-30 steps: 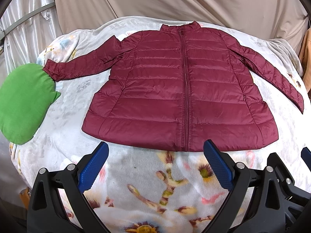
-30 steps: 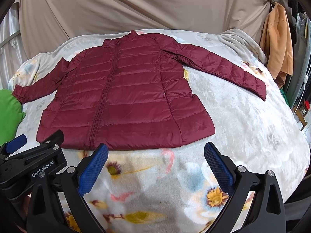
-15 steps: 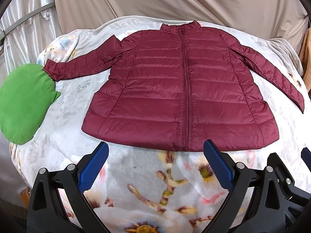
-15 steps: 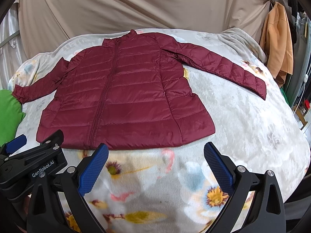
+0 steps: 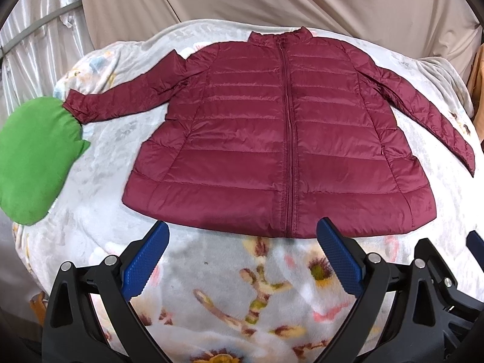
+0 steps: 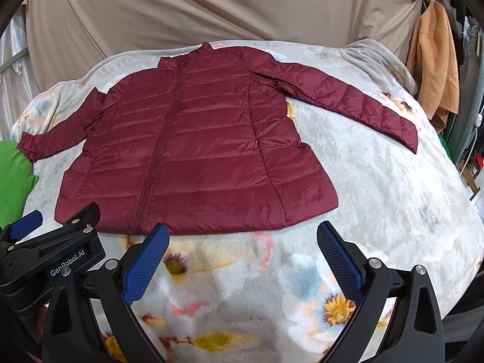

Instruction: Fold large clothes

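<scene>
Jacket (image 5: 272,139) hem lies just beyond the tips of both grippers, and neither tool touches it. The left gripper (image 5: 242,252) has its jaws spread wide with nothing between them but blanket; its blue ribbed pads (image 5: 144,264) point toward the hem on either side of the zipper's lower end. The right gripper (image 6: 242,252) stands equally wide apart and empty, aimed at the hem's right half. In the right wrist view the left tool's black body shows at the lower left, and white lettering on it reads "GenRobot.AI" (image 6: 67,262).

Outward from the pads, the jacket is a dark maroon quilted puffer with horizontal stitched channels, laid flat and face up with the collar at the far side. Its front zipper (image 5: 287,133) is closed from hem to collar. Both sleeves are stretched out sideways and angled slightly toward the near edge. A small pocket zipper pull (image 6: 257,144) shows on the right panel.

Under it all is a pale floral blanket (image 5: 230,302) with yellow, pink and brown flowers, covering the rounded surface. The left cuff touches a green cushion (image 5: 33,163) at the blanket's left edge. Beyond the collar hangs a beige cloth backdrop (image 6: 196,9). At the far right, an orange garment (image 6: 435,57) hangs beside the blanket's corner.
</scene>
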`<move>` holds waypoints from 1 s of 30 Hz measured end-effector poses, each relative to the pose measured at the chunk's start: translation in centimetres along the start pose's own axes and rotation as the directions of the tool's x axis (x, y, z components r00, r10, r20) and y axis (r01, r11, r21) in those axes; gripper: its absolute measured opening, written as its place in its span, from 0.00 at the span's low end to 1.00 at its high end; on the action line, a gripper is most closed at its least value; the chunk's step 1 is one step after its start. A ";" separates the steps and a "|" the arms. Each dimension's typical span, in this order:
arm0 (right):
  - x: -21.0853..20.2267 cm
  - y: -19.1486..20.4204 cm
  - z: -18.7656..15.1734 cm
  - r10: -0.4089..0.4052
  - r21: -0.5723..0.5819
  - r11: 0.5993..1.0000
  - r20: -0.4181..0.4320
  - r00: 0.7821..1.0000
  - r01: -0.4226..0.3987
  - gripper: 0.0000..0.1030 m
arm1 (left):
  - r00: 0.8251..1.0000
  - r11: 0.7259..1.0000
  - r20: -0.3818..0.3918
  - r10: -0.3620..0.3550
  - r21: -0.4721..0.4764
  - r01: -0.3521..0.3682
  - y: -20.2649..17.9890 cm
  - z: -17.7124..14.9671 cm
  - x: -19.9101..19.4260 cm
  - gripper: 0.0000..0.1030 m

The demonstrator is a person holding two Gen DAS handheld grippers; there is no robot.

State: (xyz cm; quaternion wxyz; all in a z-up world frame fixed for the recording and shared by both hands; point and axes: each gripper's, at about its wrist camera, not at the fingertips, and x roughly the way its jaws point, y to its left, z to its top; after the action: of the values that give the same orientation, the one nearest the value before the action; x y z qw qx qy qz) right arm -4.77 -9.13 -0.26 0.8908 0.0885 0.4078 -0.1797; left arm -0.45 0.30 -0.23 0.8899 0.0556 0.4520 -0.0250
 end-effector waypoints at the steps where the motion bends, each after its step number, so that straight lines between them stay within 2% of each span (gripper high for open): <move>1: 0.6 -0.3 0.1 0.017 0.006 1.000 -0.013 1.000 -0.017 0.94 | 1.000 1.000 -0.008 -0.013 -0.005 0.013 0.1 0.4 0.6 0.93; 3: 1.8 -1.2 0.4 0.044 0.036 0.998 -0.036 0.998 -0.042 0.94 | 0.999 0.999 -0.015 -0.031 -0.020 0.030 0.4 0.8 1.2 0.93; 6: 3.6 -4.4 1.4 0.012 0.125 0.992 -0.043 0.999 -0.006 0.94 | 0.999 0.998 -0.016 -0.035 -0.046 0.034 1.1 1.6 2.0 0.93; 10: 6.0 -12.6 4.2 -0.066 0.284 0.956 -0.046 0.997 0.077 0.94 | 0.998 0.992 -0.029 -0.053 -0.115 0.049 2.7 3.3 3.8 0.93; 14: 8.8 -23.4 7.3 -0.138 0.479 0.868 -0.028 0.990 0.135 0.94 | 0.998 0.985 -0.046 -0.046 -0.170 0.038 4.0 4.9 6.0 0.93; 17: 12.2 -32.0 9.0 -0.212 0.609 0.769 -0.045 0.976 0.195 0.94 | 0.998 0.980 -0.057 -0.035 -0.197 0.023 5.1 6.2 8.7 0.93; 20: 15.2 -37.8 9.5 -0.242 0.700 0.679 -0.069 0.968 0.219 0.94 | 0.998 0.971 -0.061 -0.025 -0.238 0.009 6.1 7.3 10.6 0.93; 24: 18.8 -41.3 9.8 -0.214 0.744 0.637 -0.079 0.974 0.200 0.92 | 0.998 0.951 -0.042 -0.047 -0.307 0.032 6.9 8.9 12.6 0.93; 25: 19.7 -41.6 9.9 -0.192 0.752 0.634 -0.073 0.979 0.180 0.88 | 0.998 0.949 -0.037 -0.046 -0.314 0.032 7.0 9.4 12.9 0.93; 27: 21.1 -41.9 10.3 -0.167 0.754 0.637 -0.072 0.983 0.164 0.73 | 0.998 0.949 -0.037 -0.047 -0.313 0.033 6.9 10.0 13.5 0.93; 28: 21.3 -41.5 10.8 -0.189 0.745 0.643 -0.073 0.979 0.180 0.65 | 0.998 0.950 -0.034 -0.050 -0.311 0.037 6.9 10.4 13.7 0.93; 29: 21.4 -41.1 11.6 -0.186 0.735 0.658 -0.051 0.981 0.163 0.38 | 0.998 0.950 -0.029 -0.053 -0.310 0.042 6.9 10.8 13.9 0.93; 30: 21.7 -40.5 12.7 -0.137 0.728 0.677 -0.020 0.990 0.108 0.15 | 0.998 0.950 -0.022 -0.054 -0.309 0.045 7.0 11.2 14.1 0.93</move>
State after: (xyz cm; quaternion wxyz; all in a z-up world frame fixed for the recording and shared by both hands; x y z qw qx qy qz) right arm 1.27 -55.67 -8.89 0.7759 0.4035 0.2918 -0.3874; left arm 17.53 5.96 -4.50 0.8799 -0.0951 0.4650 0.0246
